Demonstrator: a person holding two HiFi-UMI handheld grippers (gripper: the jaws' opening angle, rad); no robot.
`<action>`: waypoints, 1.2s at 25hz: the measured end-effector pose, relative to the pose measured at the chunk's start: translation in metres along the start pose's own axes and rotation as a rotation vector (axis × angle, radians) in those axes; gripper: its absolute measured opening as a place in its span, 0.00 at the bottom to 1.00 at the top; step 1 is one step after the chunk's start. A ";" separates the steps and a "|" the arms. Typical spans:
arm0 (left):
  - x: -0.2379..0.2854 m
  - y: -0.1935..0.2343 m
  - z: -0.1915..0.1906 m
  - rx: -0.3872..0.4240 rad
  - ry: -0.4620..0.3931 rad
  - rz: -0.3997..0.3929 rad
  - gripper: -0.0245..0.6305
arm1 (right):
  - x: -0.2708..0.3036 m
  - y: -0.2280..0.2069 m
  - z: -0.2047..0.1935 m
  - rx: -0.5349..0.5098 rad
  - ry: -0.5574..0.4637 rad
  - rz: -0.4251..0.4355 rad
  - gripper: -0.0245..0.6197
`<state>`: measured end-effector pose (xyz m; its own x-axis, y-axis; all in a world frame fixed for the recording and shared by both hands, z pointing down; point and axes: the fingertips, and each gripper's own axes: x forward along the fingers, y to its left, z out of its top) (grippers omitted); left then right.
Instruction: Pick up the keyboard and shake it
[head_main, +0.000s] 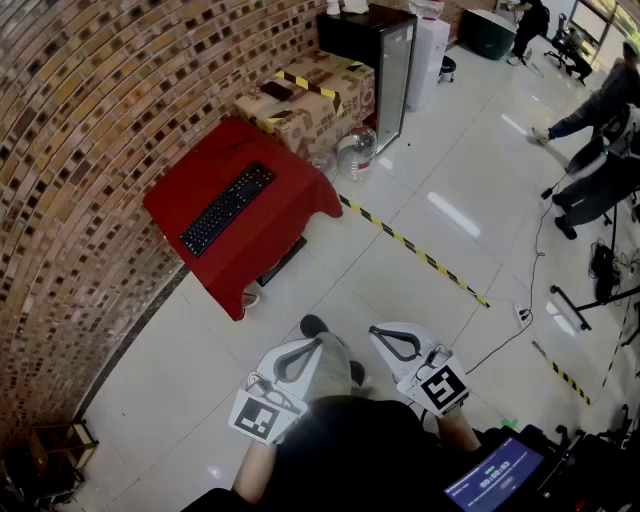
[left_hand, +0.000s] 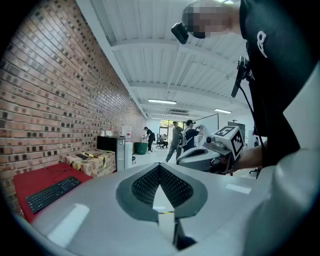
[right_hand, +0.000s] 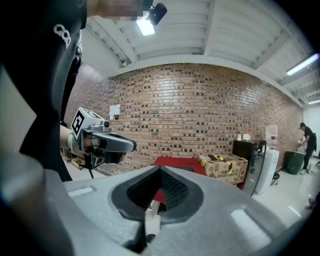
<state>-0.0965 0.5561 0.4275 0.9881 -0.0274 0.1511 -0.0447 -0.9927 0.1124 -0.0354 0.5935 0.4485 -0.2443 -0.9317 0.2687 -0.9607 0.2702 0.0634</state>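
Observation:
A black keyboard (head_main: 226, 208) lies flat on a table draped in red cloth (head_main: 282, 220) against the brick wall, far ahead of me. It also shows small at the left of the left gripper view as the keyboard (left_hand: 52, 193). Both grippers hang close to my body, well short of the table. My left gripper (head_main: 310, 346) is shut with nothing in it, and my right gripper (head_main: 378, 335) is shut and empty too. In the left gripper view the jaws (left_hand: 160, 167) meet at a point; the right gripper's jaws (right_hand: 160, 172) do the same.
Cardboard boxes with yellow-black tape (head_main: 310, 95) stand behind the table, then a dark glass-door cabinet (head_main: 375, 60) and a large water bottle (head_main: 357, 152) on the floor. Yellow-black tape (head_main: 415, 250) runs across the white tiled floor. Several people and chairs (head_main: 590, 180) occupy the right.

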 end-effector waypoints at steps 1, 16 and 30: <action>0.005 0.008 0.004 0.003 -0.008 0.001 0.06 | 0.006 -0.008 0.000 -0.001 0.008 -0.001 0.03; 0.069 0.151 0.052 0.010 -0.137 0.059 0.06 | 0.127 -0.081 0.055 -0.149 0.041 0.101 0.03; 0.028 0.275 0.050 -0.064 -0.143 0.260 0.06 | 0.254 -0.082 0.075 -0.162 0.052 0.313 0.03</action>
<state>-0.0735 0.2760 0.4137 0.9528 -0.3006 0.0433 -0.3037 -0.9409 0.1501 -0.0287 0.3167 0.4392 -0.5122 -0.7853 0.3478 -0.8061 0.5793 0.1209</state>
